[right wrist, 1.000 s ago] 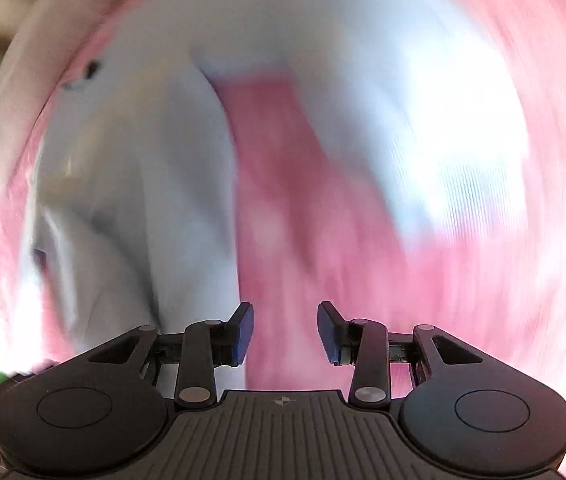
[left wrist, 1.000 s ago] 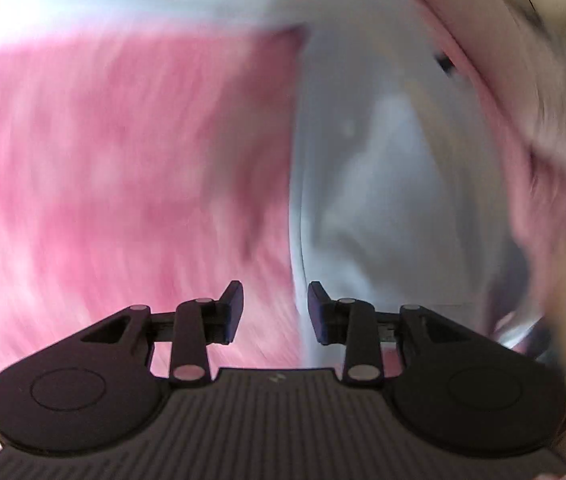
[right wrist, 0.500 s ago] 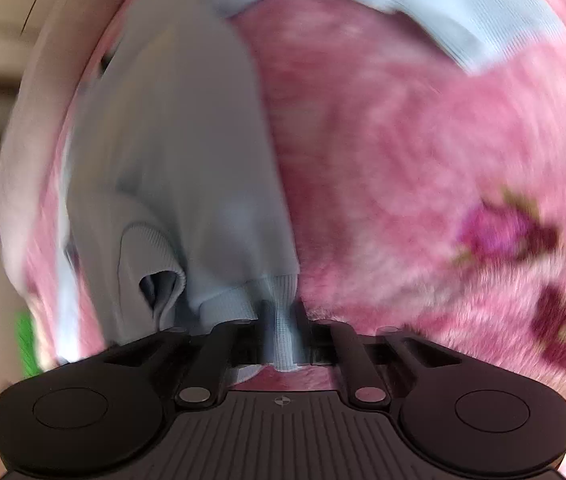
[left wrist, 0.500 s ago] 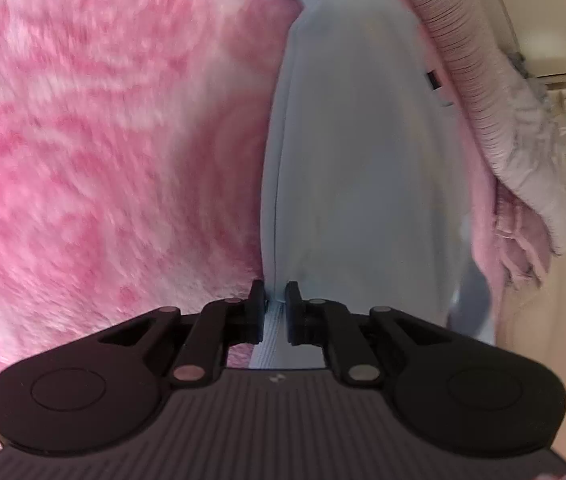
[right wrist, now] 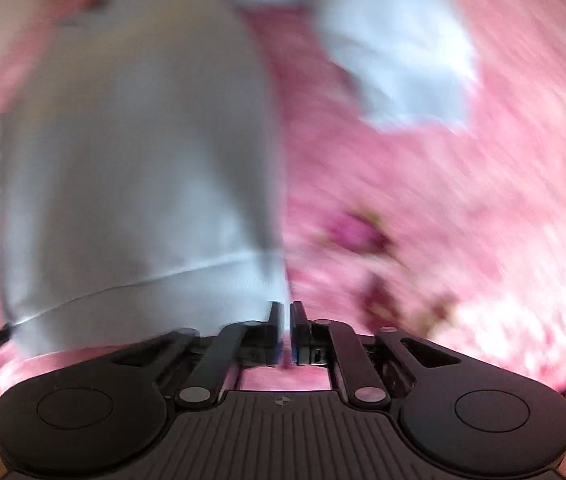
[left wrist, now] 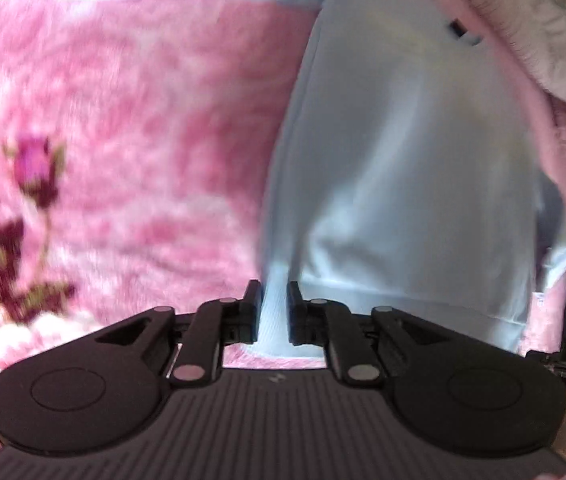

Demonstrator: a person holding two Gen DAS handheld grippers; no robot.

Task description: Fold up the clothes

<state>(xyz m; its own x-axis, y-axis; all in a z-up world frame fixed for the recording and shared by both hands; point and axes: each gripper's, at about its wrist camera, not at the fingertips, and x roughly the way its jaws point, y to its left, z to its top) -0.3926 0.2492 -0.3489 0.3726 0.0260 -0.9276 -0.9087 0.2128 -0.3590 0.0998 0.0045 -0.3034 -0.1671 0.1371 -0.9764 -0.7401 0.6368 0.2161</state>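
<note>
Spread across most of both views, a fluffy pink blanket with dark rose prints [left wrist: 131,128] is overlaid by a pale blue knit garment [left wrist: 403,168], seen right of centre in the left view and left of centre in the right view. Its ribbed hem is pinched low in frame by the left gripper [left wrist: 274,308] and the right gripper [right wrist: 286,334], whose jaws, though easing slightly apart, are pressed narrowly on cloth. Both bottom corners appear to be held so the hem can be carried over evenly for a fold.

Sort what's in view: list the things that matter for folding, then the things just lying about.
Part of the job:
- light blue garment
- left tongs, clamped on its hem corner
- right tongs, clamped on its other hem corner

Just lying about:
- pink rose-print blanket underneath
- pale fuzzy cloth at the far edge
</note>
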